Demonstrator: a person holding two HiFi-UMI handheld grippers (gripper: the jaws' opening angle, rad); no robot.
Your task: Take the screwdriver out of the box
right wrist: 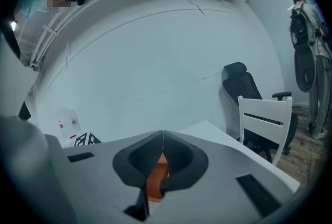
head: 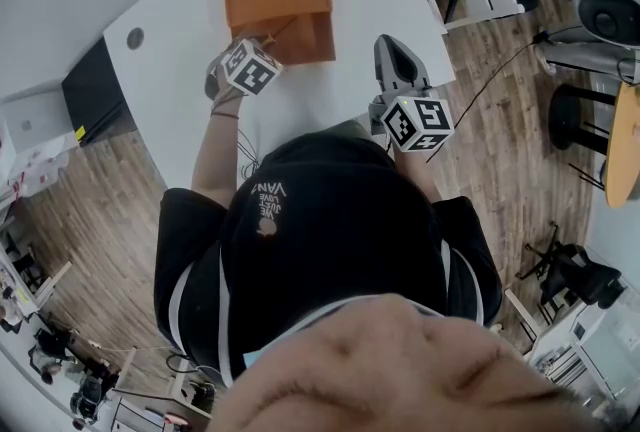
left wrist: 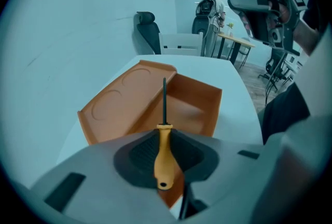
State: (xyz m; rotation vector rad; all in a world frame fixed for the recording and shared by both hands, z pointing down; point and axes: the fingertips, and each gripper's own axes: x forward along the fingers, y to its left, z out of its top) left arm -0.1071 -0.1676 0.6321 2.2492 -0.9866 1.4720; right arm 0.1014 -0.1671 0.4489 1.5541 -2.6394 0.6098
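Left claw [left wrist: 165, 132] clamped on the yellow handle of the screwdriver [left wrist: 163, 156], pads pressing both sides, butt end towards the camera. The dark shaft points forward and down over the open orange box [left wrist: 201, 97], whose lid [left wrist: 120, 109] lies folded back flat on the white tabletop [left wrist: 236, 91]. Box interior looks bare apart from the tool above it. Whether the tip is clear of the far wall I cannot tell from here. Right claw [right wrist: 162, 137] pressed together with nothing in it, held level and off to the side, well apart from the box. Step in hand, as I judge it: lifting the tool free. To do it well, keep the grip firm on the handle, as a smooth tapered handle could slide between the pads if the hold slackens. Raise it straight up until the whole shaft is above the rim before carrying it sideways, so the tip does not catch the wall or drag the light box along. The idle claw could steady the box if it shifts.
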